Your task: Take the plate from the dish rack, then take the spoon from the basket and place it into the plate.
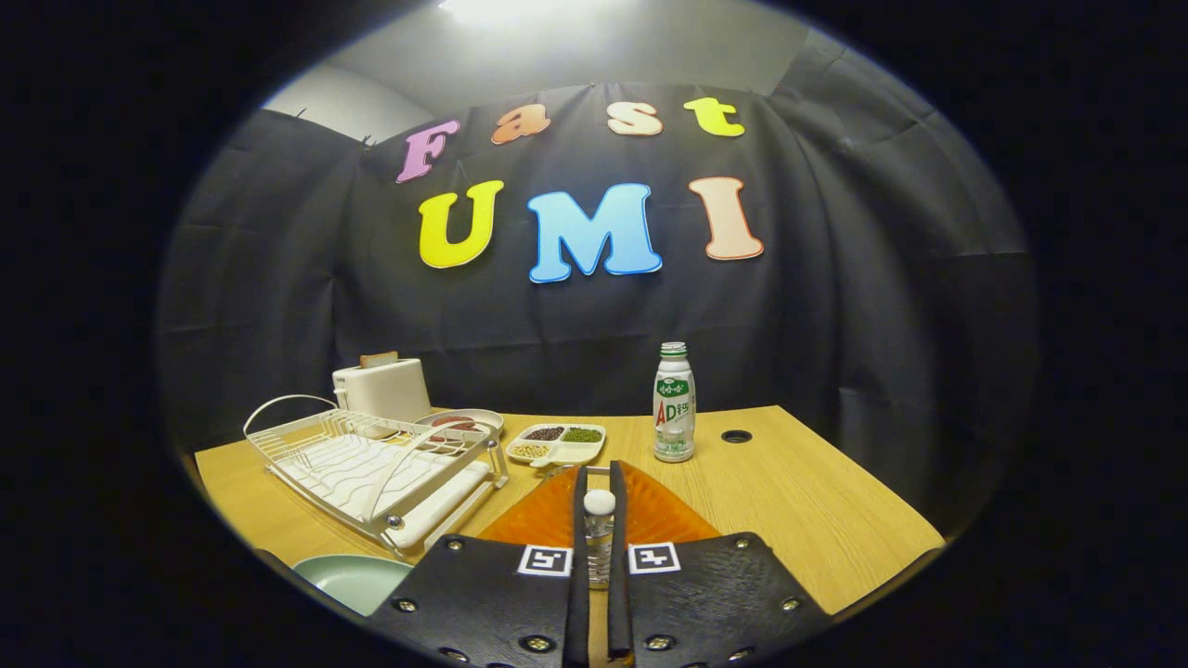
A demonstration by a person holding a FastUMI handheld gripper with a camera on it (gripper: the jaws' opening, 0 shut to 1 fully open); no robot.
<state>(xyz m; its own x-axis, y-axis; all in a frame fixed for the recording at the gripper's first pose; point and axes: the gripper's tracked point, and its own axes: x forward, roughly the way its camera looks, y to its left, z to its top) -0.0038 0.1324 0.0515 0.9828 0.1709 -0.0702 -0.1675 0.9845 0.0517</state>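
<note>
My gripper hangs low over the orange basket, and its two fingers stand almost together. Between them is a slim upright thing with a rounded white end, the spoon. Both fingers press on its sides, so the gripper is shut on it. The rest of the spoon is hidden between the fingers. The pale green plate lies flat on the wooden table, to the left of the fingers and in front of the white wire dish rack. No plate stands in the rack.
A white toaster stands behind the rack, with a small dish beside it. A divided tray of beans lies just beyond the basket. A drink bottle stands to the right of it, near a round hole in the table.
</note>
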